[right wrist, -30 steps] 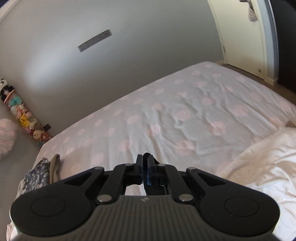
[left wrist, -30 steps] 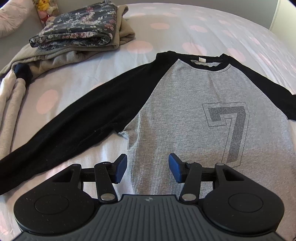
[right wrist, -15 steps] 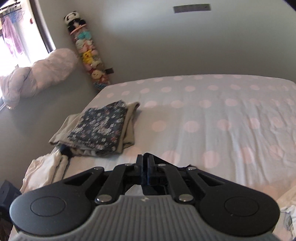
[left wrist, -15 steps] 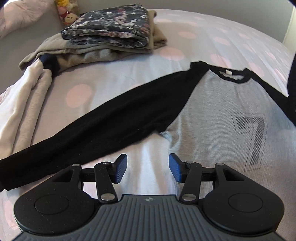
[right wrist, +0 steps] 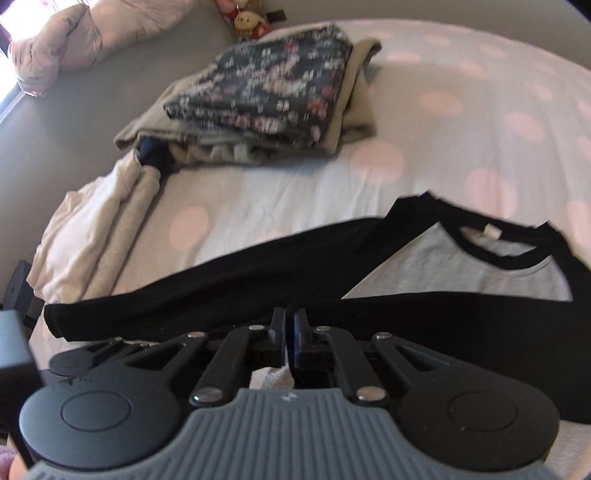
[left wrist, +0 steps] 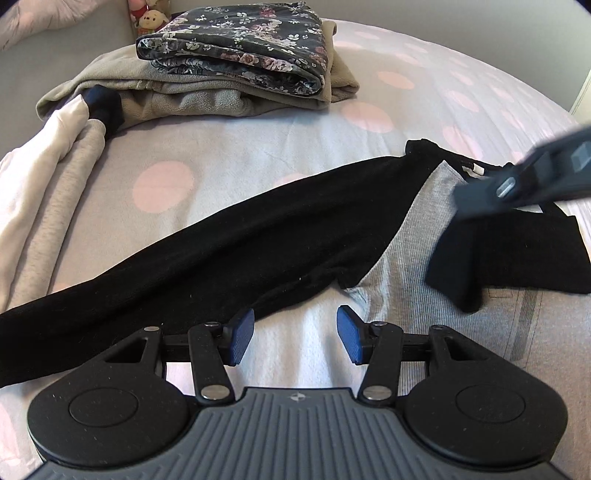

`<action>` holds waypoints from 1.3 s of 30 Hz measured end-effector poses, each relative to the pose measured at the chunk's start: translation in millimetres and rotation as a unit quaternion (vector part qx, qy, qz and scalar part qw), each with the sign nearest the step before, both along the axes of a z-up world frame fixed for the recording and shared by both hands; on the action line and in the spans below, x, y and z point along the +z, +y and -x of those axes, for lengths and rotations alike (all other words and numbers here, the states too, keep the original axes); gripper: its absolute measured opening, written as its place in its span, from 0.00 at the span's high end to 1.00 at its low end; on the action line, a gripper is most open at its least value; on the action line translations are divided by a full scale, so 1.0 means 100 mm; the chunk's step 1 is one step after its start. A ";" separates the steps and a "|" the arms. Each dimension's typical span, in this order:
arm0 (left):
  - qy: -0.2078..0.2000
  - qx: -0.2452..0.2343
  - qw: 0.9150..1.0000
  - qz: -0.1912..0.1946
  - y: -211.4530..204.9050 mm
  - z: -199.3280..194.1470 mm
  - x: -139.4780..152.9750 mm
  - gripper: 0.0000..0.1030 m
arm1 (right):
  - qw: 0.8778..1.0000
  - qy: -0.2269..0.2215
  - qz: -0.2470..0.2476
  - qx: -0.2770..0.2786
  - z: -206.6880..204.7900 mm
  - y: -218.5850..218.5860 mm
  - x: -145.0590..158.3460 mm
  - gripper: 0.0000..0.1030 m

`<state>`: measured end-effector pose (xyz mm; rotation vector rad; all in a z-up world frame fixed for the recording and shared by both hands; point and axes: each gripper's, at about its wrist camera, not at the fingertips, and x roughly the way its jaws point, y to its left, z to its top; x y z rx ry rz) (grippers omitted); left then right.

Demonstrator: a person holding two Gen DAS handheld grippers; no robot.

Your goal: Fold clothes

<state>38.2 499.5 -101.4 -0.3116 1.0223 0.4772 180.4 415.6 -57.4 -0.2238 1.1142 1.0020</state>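
Right gripper (left wrist: 476, 206) clamped on shirt sleeve (left wrist: 517, 254)

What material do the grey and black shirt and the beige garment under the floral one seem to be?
Grey-bodied, black-sleeved shirt: probably a soft cotton-type knit with a matte surface; fine ribbing shows on the grey part. Beige garment beneath the folded dark floral cloth: looks like fleece, with a fuzzy, napped surface. The exact fibres cannot be told.

I'm looking at a home bedroom. Work surface is a bed (left wrist: 258, 147) with a pale sheet printed in pink polka dots. Folded laundry is stacked on it: floral garment (left wrist: 240, 44) on top of a beige fleece (left wrist: 199, 98). Plush toys (right wrist: 249, 20) against the grey wall (right wrist: 110, 92), and a pink duvet (right wrist: 74, 33) bunched by the window.
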 end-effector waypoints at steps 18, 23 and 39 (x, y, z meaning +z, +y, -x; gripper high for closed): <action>-0.012 0.003 1.000 0.019 0.02 -0.08 0.01 0.54 | 1.000 0.010 -0.015 -0.007 -0.03 -0.18 -0.18 0.70; -0.026 0.013 0.999 0.035 0.03 -0.05 0.07 0.54 | 0.999 -0.015 -0.025 -0.033 -0.09 -0.72 -0.09 0.59; -0.019 -0.045 0.999 -0.001 -0.47 -0.37 -0.05 0.52 | 0.980 -0.043 -0.037 -0.189 -0.36 -2.54 -0.68 0.56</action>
